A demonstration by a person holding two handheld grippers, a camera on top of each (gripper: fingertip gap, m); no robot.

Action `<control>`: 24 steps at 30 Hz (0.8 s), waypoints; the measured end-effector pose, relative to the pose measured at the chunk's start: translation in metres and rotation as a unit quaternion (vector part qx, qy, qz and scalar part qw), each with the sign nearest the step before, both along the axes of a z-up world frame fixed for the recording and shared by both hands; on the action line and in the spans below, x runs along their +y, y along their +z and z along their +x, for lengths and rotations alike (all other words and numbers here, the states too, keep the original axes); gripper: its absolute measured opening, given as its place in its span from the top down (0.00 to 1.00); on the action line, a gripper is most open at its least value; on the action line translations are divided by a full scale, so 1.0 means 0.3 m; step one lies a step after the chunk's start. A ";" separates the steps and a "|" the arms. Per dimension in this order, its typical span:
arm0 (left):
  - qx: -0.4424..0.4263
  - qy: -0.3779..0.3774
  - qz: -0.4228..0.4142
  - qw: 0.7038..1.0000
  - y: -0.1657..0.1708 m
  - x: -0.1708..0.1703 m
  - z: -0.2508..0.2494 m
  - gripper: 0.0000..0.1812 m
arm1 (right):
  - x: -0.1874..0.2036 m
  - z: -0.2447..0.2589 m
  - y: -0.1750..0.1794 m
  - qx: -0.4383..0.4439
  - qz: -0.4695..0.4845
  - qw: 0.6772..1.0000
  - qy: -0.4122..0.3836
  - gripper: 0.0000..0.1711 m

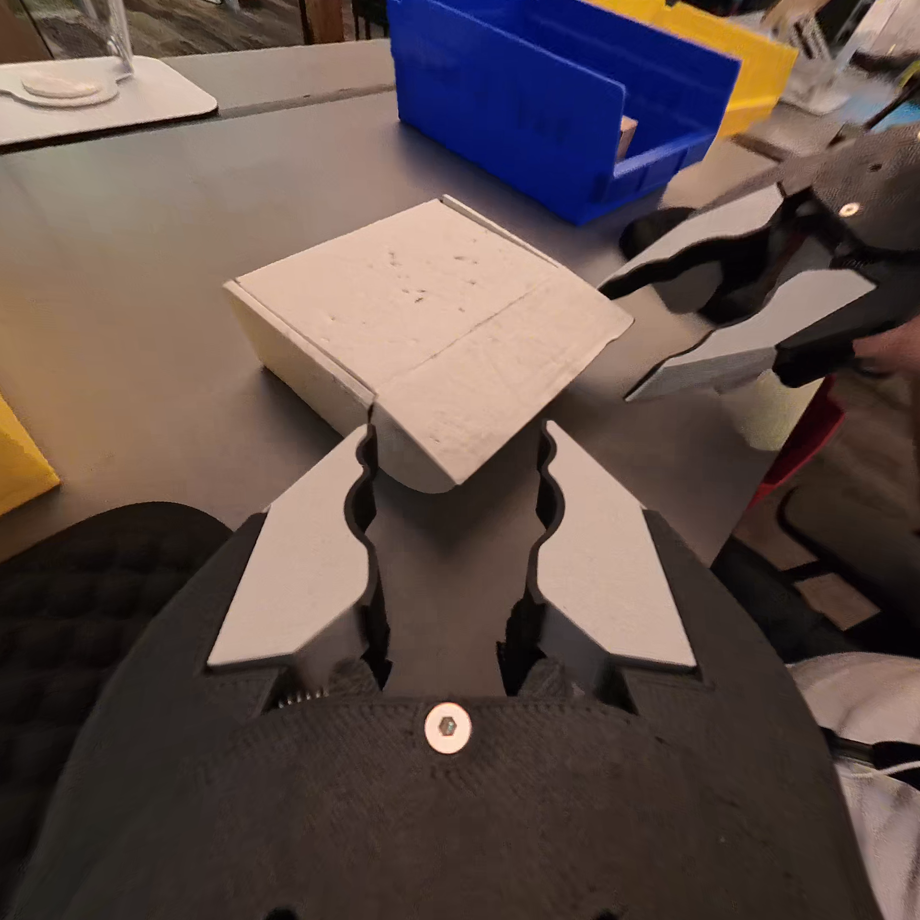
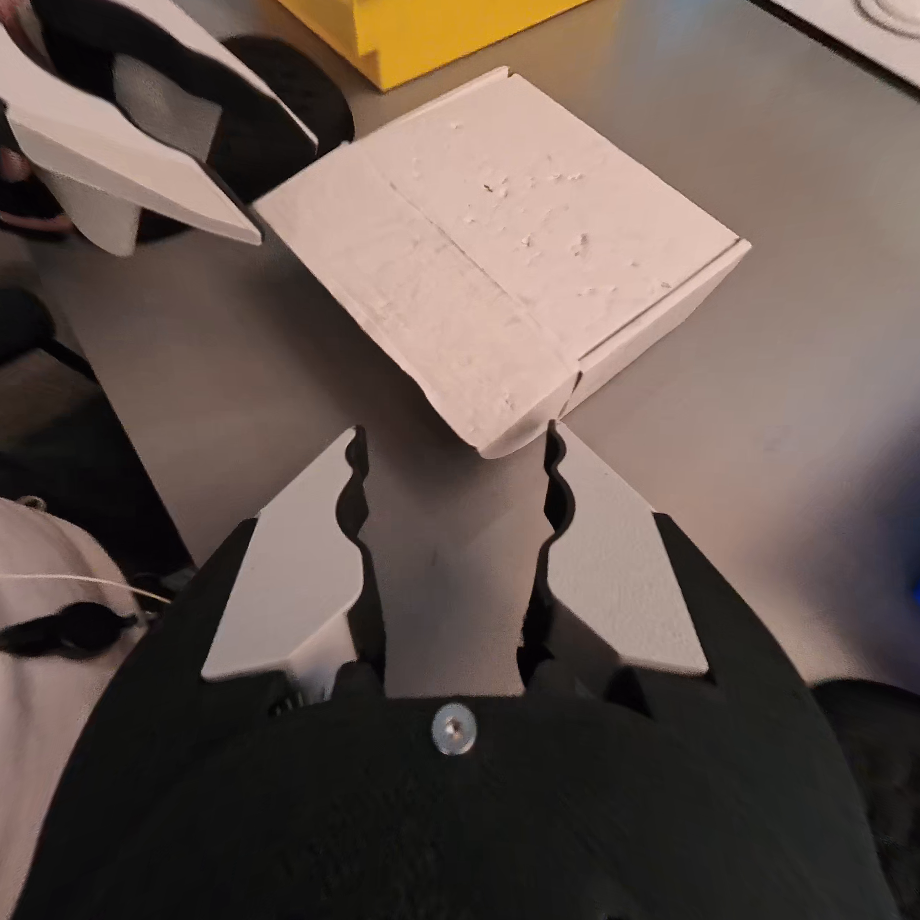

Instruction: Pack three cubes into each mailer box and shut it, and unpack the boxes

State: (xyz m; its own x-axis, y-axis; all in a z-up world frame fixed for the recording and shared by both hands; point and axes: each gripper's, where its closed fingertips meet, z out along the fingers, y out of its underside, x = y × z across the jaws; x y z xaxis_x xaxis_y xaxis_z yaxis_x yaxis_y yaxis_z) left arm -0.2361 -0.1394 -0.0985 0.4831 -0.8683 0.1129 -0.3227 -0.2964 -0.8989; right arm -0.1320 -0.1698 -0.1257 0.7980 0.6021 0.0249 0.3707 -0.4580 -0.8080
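A white mailer box (image 1: 398, 308) lies on the dark grey table (image 1: 149, 249) with its lid down. The lid's front flap (image 1: 488, 388) sticks out flat over the front wall. My left gripper (image 1: 455, 433) is open and empty, with the flap's near corner between its fingertips. My right gripper (image 2: 453, 433) is open and empty, just short of the flap's other corner (image 2: 498, 428). The box (image 2: 522, 239) fills the middle of the right wrist view. Each gripper shows in the other's view: the right one (image 1: 617, 343) and the left one (image 2: 286, 189). No cubes show outside the bins.
A blue bin (image 1: 498, 99) stands behind the box, with a wooden cube (image 1: 628, 134) showing at its open end. A yellow bin (image 1: 747, 64) is behind it. Another yellow bin (image 2: 423, 35) lies on the left gripper's side. A white mat (image 1: 99, 99) lies at the far left.
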 end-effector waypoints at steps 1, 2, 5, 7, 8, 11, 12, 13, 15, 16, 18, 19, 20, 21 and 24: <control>-0.006 0.001 -0.011 1.000 0.003 0.007 -0.005 0.65 | 0.002 0.001 0.005 0.020 -0.006 1.000 -0.003 0.58; -0.009 0.001 -0.023 1.000 0.003 0.013 -0.009 0.64 | 0.007 0.004 0.010 0.036 -0.009 0.999 -0.007 0.58; -0.018 -0.002 -0.055 0.998 0.003 0.020 -0.012 0.65 | 0.018 0.013 0.011 0.063 -0.019 0.998 -0.016 0.58; -0.020 -0.001 -0.070 0.997 0.001 0.023 -0.017 0.66 | 0.014 0.001 0.013 0.092 -0.035 0.995 -0.010 0.58; -0.020 -0.001 -0.078 0.997 -0.002 0.024 -0.019 0.67 | 0.012 -0.007 0.020 0.112 -0.042 0.993 -0.007 0.58; -0.015 -0.004 -0.108 0.994 -0.022 0.024 -0.018 0.68 | 0.020 -0.014 0.039 0.158 -0.056 0.986 -0.011 0.58; -0.016 -0.009 -0.118 0.993 -0.027 0.020 -0.013 0.70 | 0.023 -0.015 0.044 0.170 -0.059 0.984 -0.012 0.58; -0.016 -0.014 -0.129 0.991 -0.033 0.015 -0.008 0.71 | 0.027 -0.013 0.048 0.182 -0.063 0.981 -0.016 0.58; -0.012 -0.017 -0.137 0.990 -0.041 0.017 -0.002 0.71 | 0.040 -0.005 0.050 0.197 -0.069 0.978 -0.029 0.59; -0.009 -0.017 -0.136 0.991 -0.044 0.021 -0.001 0.71 | 0.044 -0.002 0.049 0.200 -0.072 0.977 -0.033 0.61; -0.007 -0.018 -0.133 0.991 -0.045 0.026 0.006 0.71 | 0.051 0.007 0.047 0.204 -0.078 0.975 -0.041 0.65; -0.008 -0.019 -0.134 0.991 -0.046 0.029 0.009 0.71 | 0.053 0.009 0.046 0.206 -0.081 0.974 -0.043 0.66; -0.008 -0.018 -0.135 0.991 -0.046 0.033 0.009 0.71 | 0.055 0.010 0.045 0.208 -0.084 0.973 -0.045 0.67; -0.008 -0.016 -0.133 0.991 -0.045 0.039 0.008 0.71 | 0.056 0.012 0.043 0.207 -0.087 0.973 -0.046 0.69; -0.008 -0.017 -0.135 0.991 -0.044 0.046 0.005 0.73 | 0.058 0.018 0.036 0.196 -0.091 0.975 -0.051 0.73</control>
State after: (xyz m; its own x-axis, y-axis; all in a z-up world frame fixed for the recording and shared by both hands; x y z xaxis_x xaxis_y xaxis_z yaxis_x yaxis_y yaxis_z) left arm -0.2346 -0.1256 -0.1117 0.4497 -0.8215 0.3506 -0.3240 -0.5158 -0.7931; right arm -0.1265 -0.1524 -0.1151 0.7805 0.4852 -0.3942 -0.0052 -0.6255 -0.7802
